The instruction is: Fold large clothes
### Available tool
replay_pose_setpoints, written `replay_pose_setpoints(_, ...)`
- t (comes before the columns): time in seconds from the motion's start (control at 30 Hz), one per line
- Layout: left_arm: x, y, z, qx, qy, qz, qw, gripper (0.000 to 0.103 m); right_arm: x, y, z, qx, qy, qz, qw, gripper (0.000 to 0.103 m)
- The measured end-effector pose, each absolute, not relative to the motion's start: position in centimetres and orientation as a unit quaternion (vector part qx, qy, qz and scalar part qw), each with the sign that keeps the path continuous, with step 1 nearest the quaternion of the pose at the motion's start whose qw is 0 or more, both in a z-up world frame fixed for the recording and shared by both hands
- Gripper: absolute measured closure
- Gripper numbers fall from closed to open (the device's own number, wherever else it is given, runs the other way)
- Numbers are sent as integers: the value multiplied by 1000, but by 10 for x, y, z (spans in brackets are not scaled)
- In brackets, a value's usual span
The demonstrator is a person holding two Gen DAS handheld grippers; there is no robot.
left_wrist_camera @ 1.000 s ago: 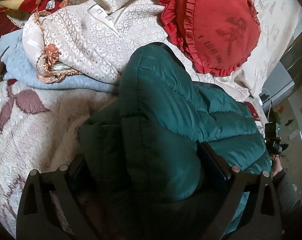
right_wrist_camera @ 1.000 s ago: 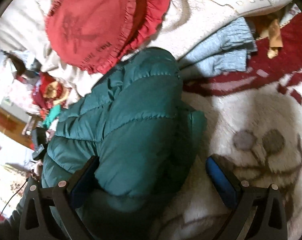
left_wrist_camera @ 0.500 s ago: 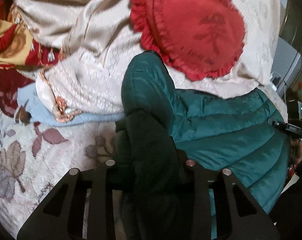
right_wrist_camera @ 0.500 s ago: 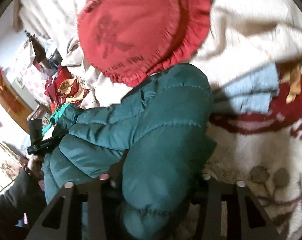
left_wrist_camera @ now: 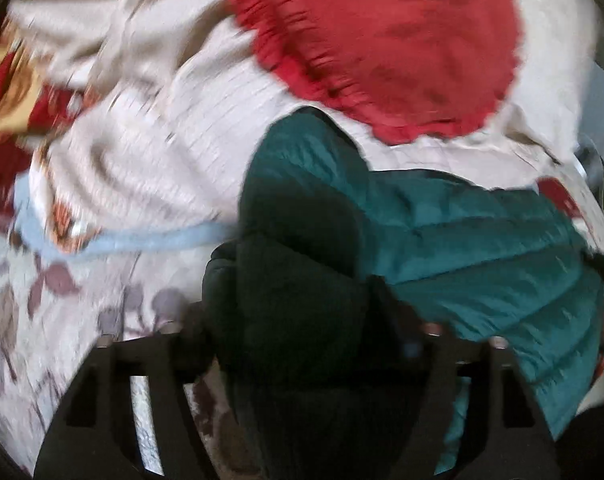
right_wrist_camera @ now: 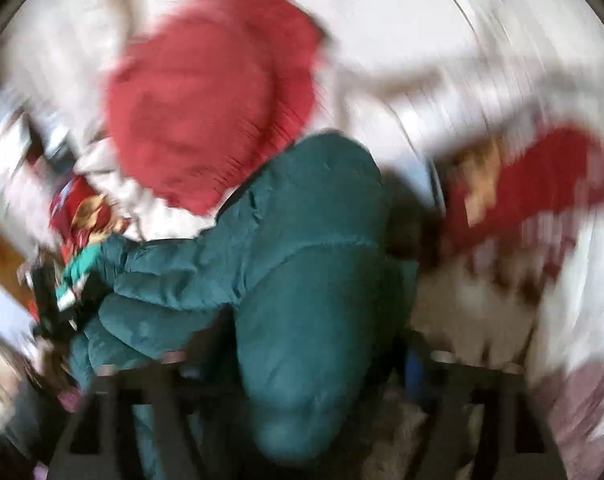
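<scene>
Between the jaws of the left claw (left_wrist_camera: 297, 332) sits a thick bunch of the teal quilted puffer jacket (left_wrist_camera: 482, 248). A second ago these jaws stood wide around it, half a second ago they were pinched in hard, and they have just been opening again. The padding fills the gap from side to side, yet blur hides whether the pads press it, so I cannot tell if the hold is kept or slackened. The right claw (right_wrist_camera: 306, 360) reads the same: wide, then squeezed, now wider again, with a fat roll of the jacket running straight down between its jaws.

Both views have tilted since a second ago, and more of the far bedding shows. Likely the near edge of the jacket is being gathered for a fold across the body, which still lies spread over the flowered fleece blanket (left_wrist_camera: 61, 320) on the bed.

The left view shows the jacket stretching off to the right, with a strip of pale blue cloth (left_wrist_camera: 149, 240) left of it and the round red frilled cushion (left_wrist_camera: 382, 40) beyond. The right view alone shows the cluttered room edge at its left, and what may be the other claw there.
</scene>
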State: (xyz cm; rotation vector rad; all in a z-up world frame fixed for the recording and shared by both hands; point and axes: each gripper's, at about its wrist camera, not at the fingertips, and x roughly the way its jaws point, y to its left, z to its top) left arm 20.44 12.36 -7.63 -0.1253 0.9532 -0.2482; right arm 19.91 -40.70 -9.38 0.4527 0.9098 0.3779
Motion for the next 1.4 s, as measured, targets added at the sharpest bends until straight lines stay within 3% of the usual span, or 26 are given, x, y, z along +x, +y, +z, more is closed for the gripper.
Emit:
replay_pose_setpoints(0.1, 204, 142, -67, -98, 450, -110, 881, 27, 200, -423, -93, 264, 437, 162, 844, 27)
replay_pose_setpoints(0.2, 185, 153, -32, -86, 377, -51, 921, 28, 184, -428, -52, 252, 382, 138, 878, 27)
replay_pose_setpoints(0.27, 168, 152, -3, -90, 310, -46, 945, 28, 168, -407, -21, 202, 349, 130, 906, 18)
replay_pose_setpoints(0.3, 165, 148, 4, -100, 298, -65, 947, 28, 162, -390, -11, 171, 338, 135, 915, 8)
replay_pose_setpoints(0.43, 174, 108, -5, -122, 350, -152, 916, 27, 162, -329, -1, 84, 327, 129, 932, 4)
replay_pose_setpoints(0.57, 203, 69, -63, -74, 476, -105, 870, 27, 195, -294, -43, 58, 428, 119, 894, 4)
replay_pose_setpoints(0.63, 201, 54, -69, -29, 468, -90, 879, 22, 207, -286, -73, 42, 486, 90, 868, 0)
replay_pose_setpoints(0.73, 198, 40, -69, 11, 459, -63, 886, 20, 201, -282, -74, 34, 466, 81, 880, 0)
replay_pose_setpoints(0.93, 208, 57, -72, -61, 459, -77, 883, 12, 197, -282, -77, 38, 458, 94, 883, 0)
replay_pose_setpoints(1.07, 211, 48, -62, -50, 481, -75, 872, 8, 201, -281, -78, 22, 456, 91, 885, 0)
replay_pose_setpoints(1.2, 156, 34, -25, -6, 442, -59, 895, 8, 179, -282, -51, 54, 453, 56, 888, 1)
replay_pose_setpoints(1.4, 36, 10, 16, -4, 416, -65, 907, 7, 75, -275, 25, 76, 416, 58, 904, 1)
